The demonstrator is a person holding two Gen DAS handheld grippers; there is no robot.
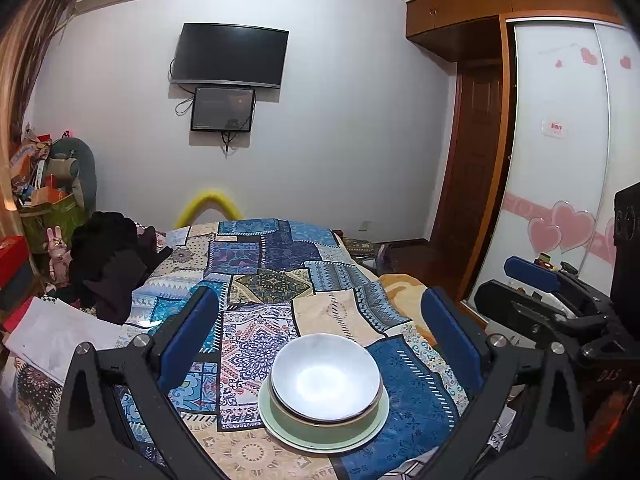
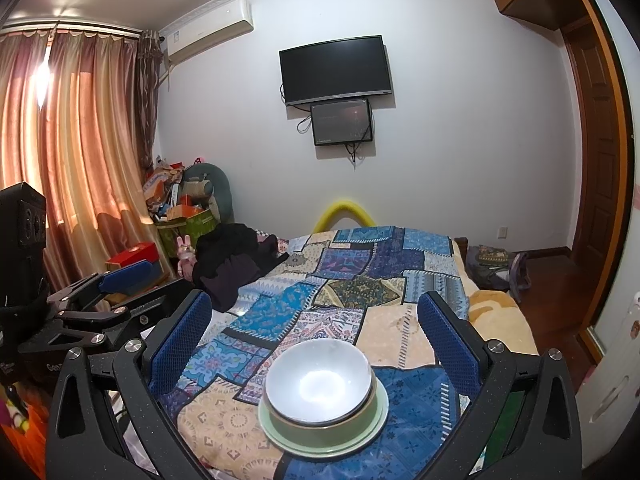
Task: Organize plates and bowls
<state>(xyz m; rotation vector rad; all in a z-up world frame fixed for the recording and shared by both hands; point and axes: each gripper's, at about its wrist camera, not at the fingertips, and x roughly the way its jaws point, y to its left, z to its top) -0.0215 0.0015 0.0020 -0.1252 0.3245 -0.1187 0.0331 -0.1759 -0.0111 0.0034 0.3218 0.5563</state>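
Note:
A white bowl point(image 1: 326, 376) sits nested in a green bowl point(image 1: 320, 426), which stands on a pale green plate point(image 1: 276, 430), all on the patchwork cloth point(image 1: 256, 344). The stack also shows in the right wrist view: white bowl point(image 2: 318, 384), green bowl point(image 2: 324, 432), plate point(image 2: 376, 436). My left gripper point(image 1: 320, 312) is open and empty, its blue pads wide apart behind the stack. My right gripper point(image 2: 314, 312) is open and empty, held the same way. Each gripper shows at the edge of the other's view, the right one point(image 1: 532, 276) and the left one point(image 2: 124, 280).
The patchwork cloth covers a bed. A pile of dark clothes point(image 2: 232, 264) lies at its far left. A white sheet point(image 1: 60, 332) lies at the left edge. A wardrobe with sliding doors point(image 1: 560, 160) stands right; boxes and bags point(image 2: 180, 208) stand by the curtain.

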